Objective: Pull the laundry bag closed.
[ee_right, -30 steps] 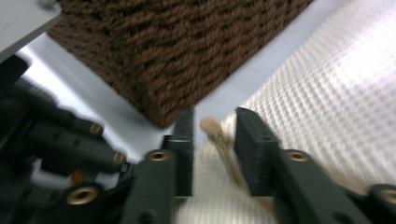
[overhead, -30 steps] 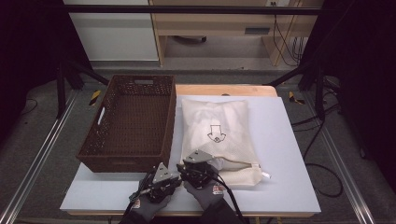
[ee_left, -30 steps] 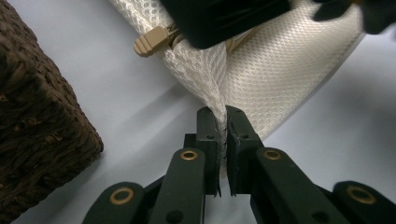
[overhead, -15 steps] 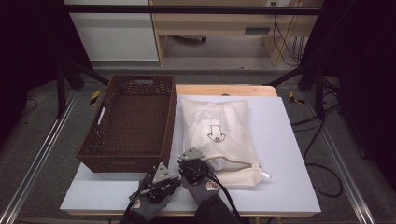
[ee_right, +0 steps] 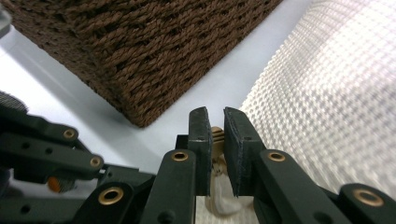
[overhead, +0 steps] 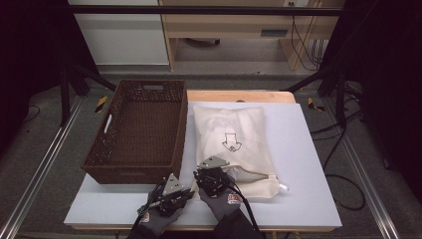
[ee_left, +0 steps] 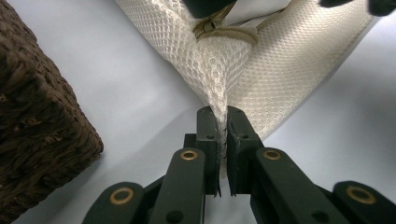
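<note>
Right claw (ee_right: pixel 215 135): jaws just closed onto zipper pull (ee_right: pixel 216 136) of mesh bag (overhead: pixel 234 142). Left claw (ee_left: pixel 223 135): unchanged, pinching bag corner.

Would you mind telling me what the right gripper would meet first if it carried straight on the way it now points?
Probably the brown wicker basket's near corner; the right gripper points at it across bare table, though depth is unclear.
</note>
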The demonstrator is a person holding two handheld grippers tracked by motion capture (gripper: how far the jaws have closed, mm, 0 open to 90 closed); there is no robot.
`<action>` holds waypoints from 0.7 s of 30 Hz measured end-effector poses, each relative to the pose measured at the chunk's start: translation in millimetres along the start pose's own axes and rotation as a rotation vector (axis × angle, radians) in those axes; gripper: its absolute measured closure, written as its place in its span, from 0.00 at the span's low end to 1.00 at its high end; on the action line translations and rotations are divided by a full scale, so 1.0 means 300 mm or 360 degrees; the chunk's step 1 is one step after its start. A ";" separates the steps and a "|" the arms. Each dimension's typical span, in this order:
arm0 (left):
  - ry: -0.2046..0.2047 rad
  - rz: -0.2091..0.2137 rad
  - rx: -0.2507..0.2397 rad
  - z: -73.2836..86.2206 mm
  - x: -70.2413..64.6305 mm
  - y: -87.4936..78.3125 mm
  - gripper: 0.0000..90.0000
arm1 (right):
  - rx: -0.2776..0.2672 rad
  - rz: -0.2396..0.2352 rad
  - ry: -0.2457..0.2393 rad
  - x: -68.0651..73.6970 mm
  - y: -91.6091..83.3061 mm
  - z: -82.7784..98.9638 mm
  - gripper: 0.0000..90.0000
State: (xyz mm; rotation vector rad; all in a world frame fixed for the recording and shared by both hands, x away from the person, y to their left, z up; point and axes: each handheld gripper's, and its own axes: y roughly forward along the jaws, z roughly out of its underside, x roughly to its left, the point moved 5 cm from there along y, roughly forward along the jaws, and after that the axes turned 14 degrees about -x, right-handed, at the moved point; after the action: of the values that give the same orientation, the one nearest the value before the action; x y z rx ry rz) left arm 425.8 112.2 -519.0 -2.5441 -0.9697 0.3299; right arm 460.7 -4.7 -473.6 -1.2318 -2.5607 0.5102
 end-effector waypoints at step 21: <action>-0.0013 0.0013 0.0005 -0.003 0.003 0.001 0.93 | 0.0021 -0.0089 0.0110 -0.001 -0.007 0.045 0.97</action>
State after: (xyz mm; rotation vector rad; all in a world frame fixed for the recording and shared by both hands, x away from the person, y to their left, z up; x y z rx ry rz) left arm 426.9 112.5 -518.5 -2.5463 -0.9614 0.3439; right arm 454.4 -8.9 -484.9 -1.1493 -2.5220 0.4639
